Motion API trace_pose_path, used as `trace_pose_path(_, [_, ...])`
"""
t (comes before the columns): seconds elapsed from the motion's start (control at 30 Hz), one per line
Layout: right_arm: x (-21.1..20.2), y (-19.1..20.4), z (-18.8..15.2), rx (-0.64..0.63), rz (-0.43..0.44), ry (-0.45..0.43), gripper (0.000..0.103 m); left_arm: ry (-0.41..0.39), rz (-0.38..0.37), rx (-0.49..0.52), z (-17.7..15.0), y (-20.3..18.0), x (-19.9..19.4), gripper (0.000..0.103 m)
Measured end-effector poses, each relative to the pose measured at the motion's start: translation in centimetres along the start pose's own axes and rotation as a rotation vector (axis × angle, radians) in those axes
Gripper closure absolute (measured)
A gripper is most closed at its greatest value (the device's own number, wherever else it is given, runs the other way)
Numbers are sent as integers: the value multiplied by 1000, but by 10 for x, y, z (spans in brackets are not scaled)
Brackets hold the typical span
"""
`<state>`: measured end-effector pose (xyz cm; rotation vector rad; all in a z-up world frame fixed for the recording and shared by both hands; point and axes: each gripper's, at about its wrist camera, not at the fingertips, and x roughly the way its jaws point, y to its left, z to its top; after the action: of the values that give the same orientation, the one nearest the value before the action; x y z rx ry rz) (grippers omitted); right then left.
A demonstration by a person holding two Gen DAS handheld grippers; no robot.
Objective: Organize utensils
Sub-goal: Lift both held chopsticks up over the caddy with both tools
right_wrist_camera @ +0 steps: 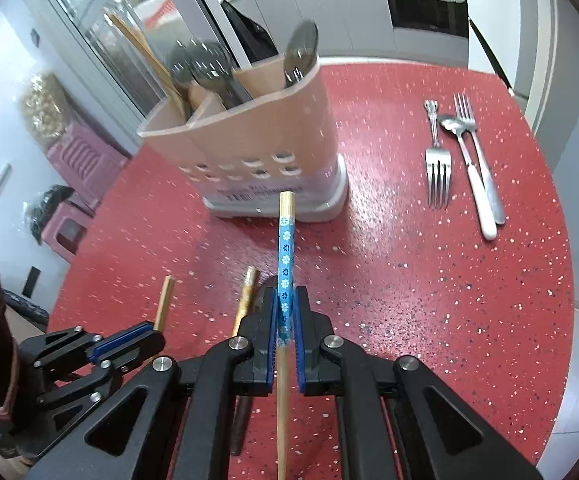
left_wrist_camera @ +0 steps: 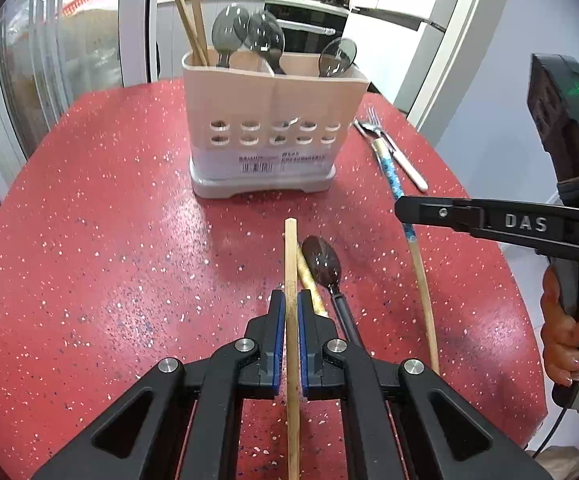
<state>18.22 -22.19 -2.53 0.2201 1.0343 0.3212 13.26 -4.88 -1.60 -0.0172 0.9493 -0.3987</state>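
- My left gripper (left_wrist_camera: 288, 306) is clamped on a plain chopstick (left_wrist_camera: 290, 264); the stick runs straight between the blue pads, with its square end toward the holder (left_wrist_camera: 265, 120).
- My right gripper (right_wrist_camera: 285, 312) is clamped on a blue-patterned chopstick (right_wrist_camera: 286, 248), gripped at the patterned part, bare end pointing toward the holder.
- The holder stands at the far middle of the red table (left_wrist_camera: 89, 220). Its left compartment already holds chopsticks (left_wrist_camera: 193, 20); dark spoons (left_wrist_camera: 249, 36) stand in the other compartments.
- Risk: each stick is pinched at one narrow spot with a long free length, so it can pivot in the pads and miss the opening.
- Risk: both sticks probably belong in the same left compartment; if I bring both grippers in together, the tools may collide or knock the standing chopsticks.
- Risk: a tip catching the rim may tip or push the holder, which looks light.
- Risk: a gold chopstick (left_wrist_camera: 309, 284) and a dark spoon (left_wrist_camera: 323, 260) lie just right of my left gripper; a low sweep would scatter them.
- Forks (right_wrist_camera: 438, 172) and a white-handled spoon (right_wrist_camera: 469, 168) lie at the far right, well apart from both grippers.
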Motion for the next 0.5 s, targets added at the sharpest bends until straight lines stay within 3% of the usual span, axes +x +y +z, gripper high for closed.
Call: trace_pose_path(0.5, [-51,28,16,-51,71,-165,95,-118,-19,-5,20,-1,-37,73])
